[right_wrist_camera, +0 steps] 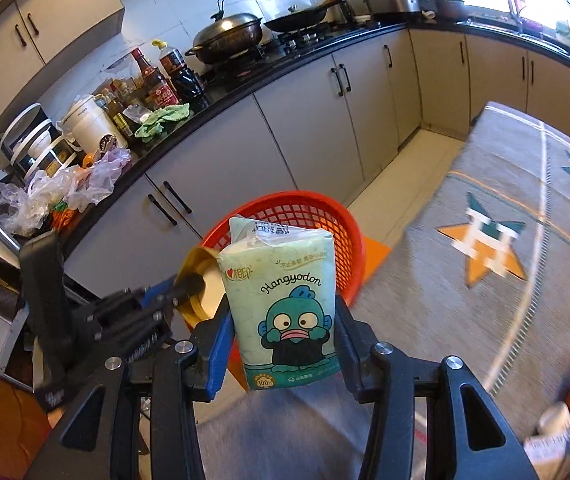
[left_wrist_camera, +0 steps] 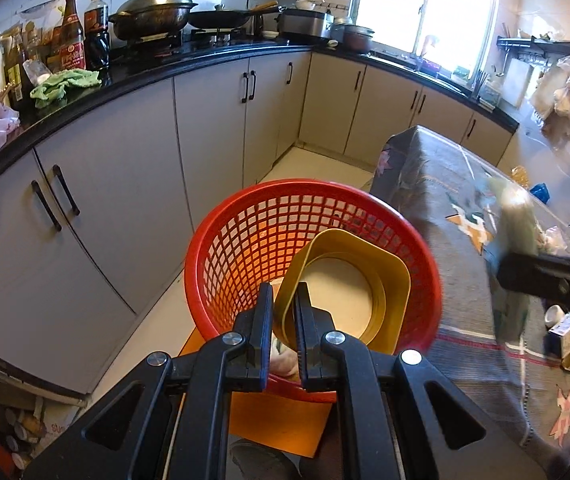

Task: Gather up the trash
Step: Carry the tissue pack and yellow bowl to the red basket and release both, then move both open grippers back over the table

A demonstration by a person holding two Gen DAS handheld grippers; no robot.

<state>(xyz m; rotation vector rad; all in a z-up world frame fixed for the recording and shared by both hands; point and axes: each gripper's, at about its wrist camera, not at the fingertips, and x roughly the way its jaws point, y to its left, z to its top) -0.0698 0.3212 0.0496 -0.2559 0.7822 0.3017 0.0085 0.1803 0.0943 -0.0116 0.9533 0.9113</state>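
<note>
The left gripper (left_wrist_camera: pixel 284 316) is closed tight on the rim of a yellow container (left_wrist_camera: pixel 349 280), holding it tilted over the mouth of the red basket (left_wrist_camera: pixel 221 248), which looks like the bin for the trash, so the container seems ready to drop in. The right gripper (right_wrist_camera: pixel 285 344) has its fingers partly open around a pale green tissue pack (right_wrist_camera: pixel 281 304) (a cartoon fish on the front), both pads pressing its sides so it stands upright between them; it hangs just short of the basket, probably next to go in. The basket stands on an orange mat (left_wrist_camera: pixel 281 424) on the pale floor, just beside a table under a grey patterned cloth (right_wrist_camera: pixel 505 208). Behind runs a black counter (left_wrist_camera: pixel 205 60) over grey cupboards, crowded with bottles, a green rag (left_wrist_camera: pixel 63 82), plastic bags and a lidded wok (left_wrist_camera: pixel 153 14), with a bright window beyond.
</note>
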